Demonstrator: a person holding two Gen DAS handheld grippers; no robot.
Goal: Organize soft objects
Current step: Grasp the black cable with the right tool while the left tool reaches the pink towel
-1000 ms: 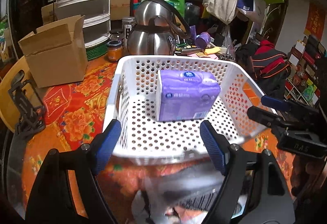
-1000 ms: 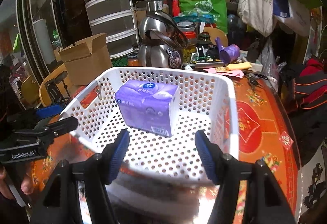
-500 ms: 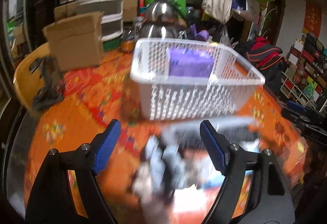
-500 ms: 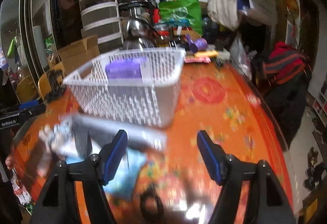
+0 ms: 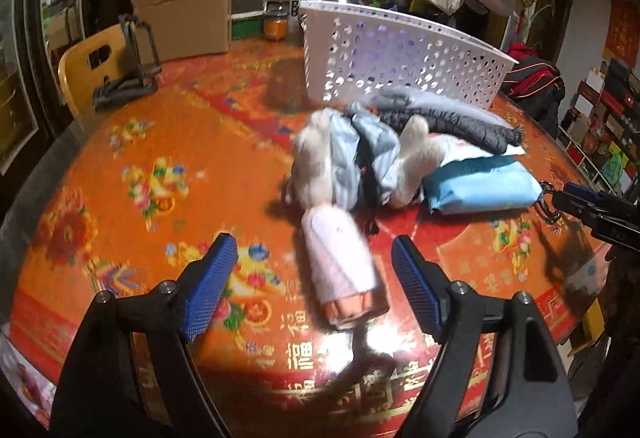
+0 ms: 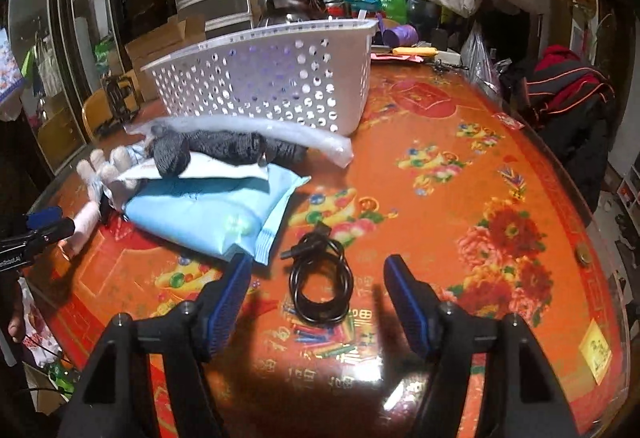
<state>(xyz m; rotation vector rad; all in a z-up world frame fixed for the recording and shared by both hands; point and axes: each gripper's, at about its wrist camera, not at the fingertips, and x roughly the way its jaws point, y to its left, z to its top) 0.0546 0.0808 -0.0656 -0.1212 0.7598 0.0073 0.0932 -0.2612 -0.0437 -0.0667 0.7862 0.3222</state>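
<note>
— Listing tongs: state?
— Left tongs (image 5: 313, 280) wide open, empty, pink roll (image 5: 340, 270) lying between the fingers; right tongs (image 6: 316, 296) open, empty, over a black cable (image 6: 320, 286).
— Soft items?
— Heaped on the worktop (image 6: 460, 174) before the white basket (image 6: 280, 78): blue pack (image 6: 208, 214), grey knit (image 6: 224, 148). Lettering unreadable.

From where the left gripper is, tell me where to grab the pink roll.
Grip the pink roll across its middle, coming straight down from above. It lies lengthwise between the open left gripper jaws, so the pads would probably close on its long rounded sides.
</note>
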